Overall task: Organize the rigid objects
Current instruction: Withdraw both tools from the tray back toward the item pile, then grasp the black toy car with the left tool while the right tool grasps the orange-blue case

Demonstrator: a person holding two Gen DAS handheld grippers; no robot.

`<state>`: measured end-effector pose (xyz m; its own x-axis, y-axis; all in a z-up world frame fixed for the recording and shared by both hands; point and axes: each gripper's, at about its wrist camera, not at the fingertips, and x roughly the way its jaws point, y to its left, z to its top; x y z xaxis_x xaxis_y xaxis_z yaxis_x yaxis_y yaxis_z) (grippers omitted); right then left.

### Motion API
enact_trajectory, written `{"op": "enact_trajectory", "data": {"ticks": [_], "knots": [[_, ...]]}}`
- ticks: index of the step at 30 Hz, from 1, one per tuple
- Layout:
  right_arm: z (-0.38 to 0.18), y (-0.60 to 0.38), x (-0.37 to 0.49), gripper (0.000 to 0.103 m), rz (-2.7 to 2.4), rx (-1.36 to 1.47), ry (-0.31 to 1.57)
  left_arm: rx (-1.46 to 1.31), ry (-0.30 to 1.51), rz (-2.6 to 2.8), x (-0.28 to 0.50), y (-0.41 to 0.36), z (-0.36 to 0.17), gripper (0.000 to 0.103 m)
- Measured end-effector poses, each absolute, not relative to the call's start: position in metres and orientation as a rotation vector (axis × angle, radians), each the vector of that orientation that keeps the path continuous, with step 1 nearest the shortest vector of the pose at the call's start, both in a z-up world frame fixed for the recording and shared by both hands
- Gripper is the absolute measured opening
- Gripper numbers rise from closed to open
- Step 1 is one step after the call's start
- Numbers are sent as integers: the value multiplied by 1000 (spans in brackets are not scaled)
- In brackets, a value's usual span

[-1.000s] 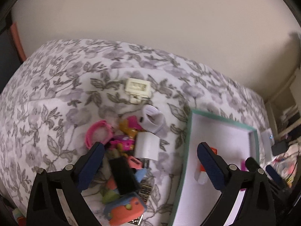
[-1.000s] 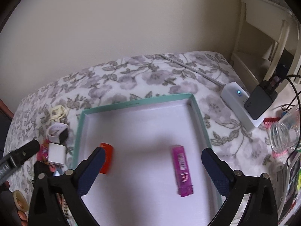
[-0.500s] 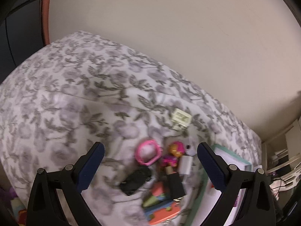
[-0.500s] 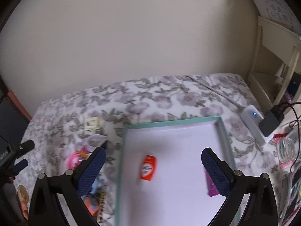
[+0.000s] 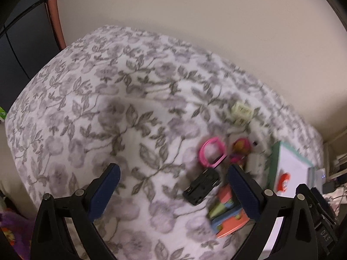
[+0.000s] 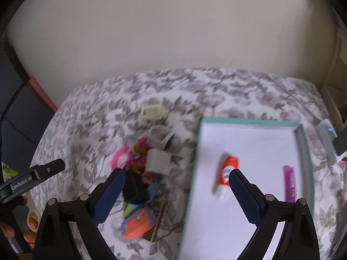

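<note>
Because the pile of small items (image 6: 141, 179) lies tangled on the floral cloth (image 5: 108, 130) just left of the tray (image 6: 303, 143), a grab may snag neighbours. Left gripper (image 5: 173, 192) and right gripper (image 6: 176, 191) both gape wide, empty.

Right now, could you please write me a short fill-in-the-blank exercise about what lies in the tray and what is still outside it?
1. The tray with the teal rim holds ____ items.
2. The orange-and-white tube lies ____ the tray.
3. The ring lying on the floral bedspread is ____ in colour.
4. Both the left gripper and the right gripper have their jaws ____.

Missing words: two; inside; pink; open
</note>
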<state>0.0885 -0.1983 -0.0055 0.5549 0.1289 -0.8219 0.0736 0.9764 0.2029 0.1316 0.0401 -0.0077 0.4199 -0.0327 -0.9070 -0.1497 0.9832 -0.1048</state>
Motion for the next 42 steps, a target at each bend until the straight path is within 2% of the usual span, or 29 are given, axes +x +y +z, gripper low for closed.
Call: {"op": "enact_trajectory", "data": {"ticks": [18,39,42], "knots": [[-71,-137,79,98,105,58,1232,-158,1416,106,119,66,-82,99],[-106,-86,68,98,201,-161,1309,-95,1433,43,131,55,-94,99],[-109,-85,68,88,204,-171,1313,-84,1420,23,134,51,-92,99]]}}
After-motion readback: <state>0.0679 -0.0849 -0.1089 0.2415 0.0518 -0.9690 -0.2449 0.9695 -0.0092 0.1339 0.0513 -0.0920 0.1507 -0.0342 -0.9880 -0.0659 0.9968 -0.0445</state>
